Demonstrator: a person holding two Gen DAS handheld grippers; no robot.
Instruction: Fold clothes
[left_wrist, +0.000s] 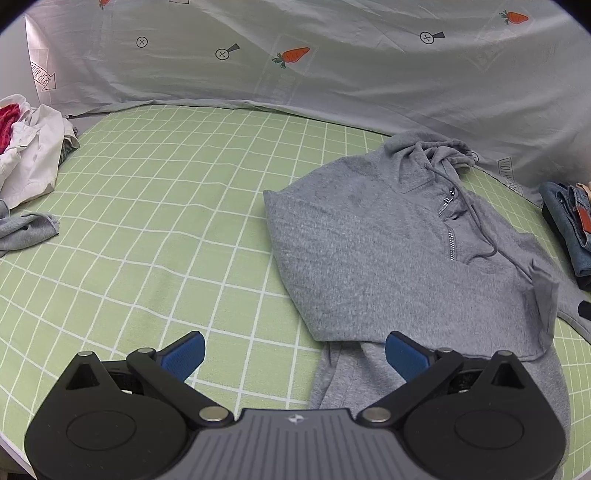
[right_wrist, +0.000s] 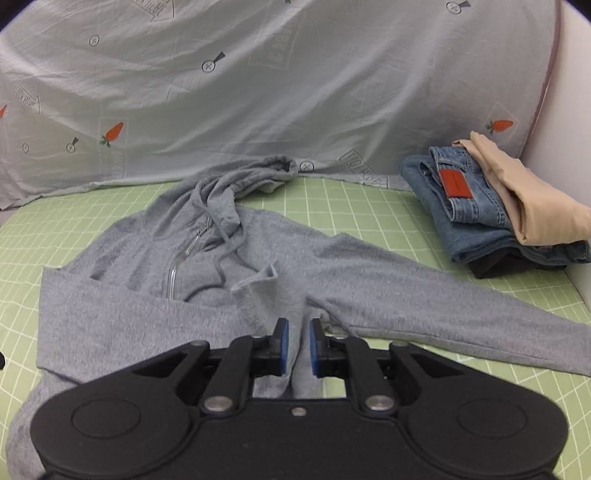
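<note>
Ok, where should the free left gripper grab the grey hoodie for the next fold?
Probably the hem corner of the grey hoodie nearest the open left gripper, coming in low from the near side. That edge lies flat on the green grid sheet, while the right gripper already pinches a sleeve.

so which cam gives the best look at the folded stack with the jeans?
Right wrist. The folded stack sits whole at the right: jeans with a red patch, a beige garment on top, something dark beneath. In the left wrist view the stack is squeezed against the right edge; only the jeans and a sliver of the patch show.
</note>
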